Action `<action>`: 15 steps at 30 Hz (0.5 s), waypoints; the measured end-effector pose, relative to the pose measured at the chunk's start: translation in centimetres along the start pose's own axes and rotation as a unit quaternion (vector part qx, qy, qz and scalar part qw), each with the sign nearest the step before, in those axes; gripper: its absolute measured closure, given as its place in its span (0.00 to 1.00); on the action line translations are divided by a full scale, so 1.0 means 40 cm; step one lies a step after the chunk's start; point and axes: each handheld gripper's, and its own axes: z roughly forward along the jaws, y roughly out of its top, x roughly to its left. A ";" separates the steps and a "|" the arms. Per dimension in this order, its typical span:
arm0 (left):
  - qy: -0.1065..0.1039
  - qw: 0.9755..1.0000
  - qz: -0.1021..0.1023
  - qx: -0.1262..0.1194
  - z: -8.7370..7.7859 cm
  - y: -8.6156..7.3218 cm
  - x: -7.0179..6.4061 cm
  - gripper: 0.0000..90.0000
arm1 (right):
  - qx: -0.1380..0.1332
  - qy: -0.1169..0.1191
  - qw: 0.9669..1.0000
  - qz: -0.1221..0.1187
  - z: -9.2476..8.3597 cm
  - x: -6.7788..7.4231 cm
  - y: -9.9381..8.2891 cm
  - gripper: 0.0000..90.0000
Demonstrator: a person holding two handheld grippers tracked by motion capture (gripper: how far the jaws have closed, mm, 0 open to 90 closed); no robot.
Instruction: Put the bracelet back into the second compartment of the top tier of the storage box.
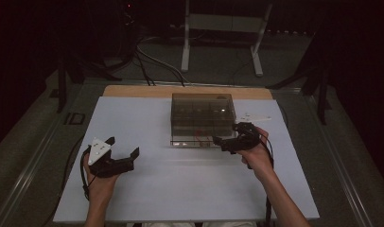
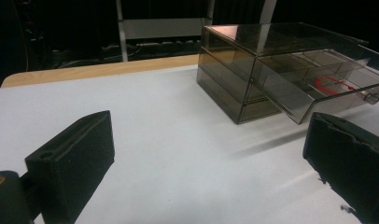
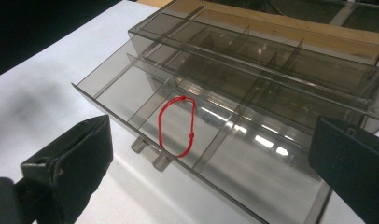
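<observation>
Left claw (image 1: 123, 146) spread wide, empty, hovering over the white desk (image 1: 180, 189). Smoky clear drawer box (image 1: 202, 113) at desk centre-back, bottom drawer (image 3: 178, 140) pulled out, red string loop (image 3: 178, 126) in its middle compartment. Right claw (image 1: 226, 134) spread, just at the drawer front.

White table (image 1: 180, 184) — smoky clear drawer box (image 1: 203, 111) on it; wooden far edge (image 1: 133, 91).

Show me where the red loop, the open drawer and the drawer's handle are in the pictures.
red loop (image 3: 178, 126): right gripper view, on the cord's left side.
open drawer (image 3: 113, 86): right gripper view, on its floor, left compartment.
drawer's handle (image 3: 150, 152): right gripper view, on the clear pull at the front wall.
</observation>
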 end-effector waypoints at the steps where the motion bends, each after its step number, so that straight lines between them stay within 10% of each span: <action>1: 0.000 1.000 0.000 0.000 0.000 0.000 0.000 0.04 | 0.000 0.000 1.000 0.000 0.000 0.000 0.000 0.00; 15: -0.001 1.000 0.000 0.002 0.003 -0.001 0.000 0.04 | -0.002 -0.004 1.000 0.004 -0.021 -0.015 -0.030 0.00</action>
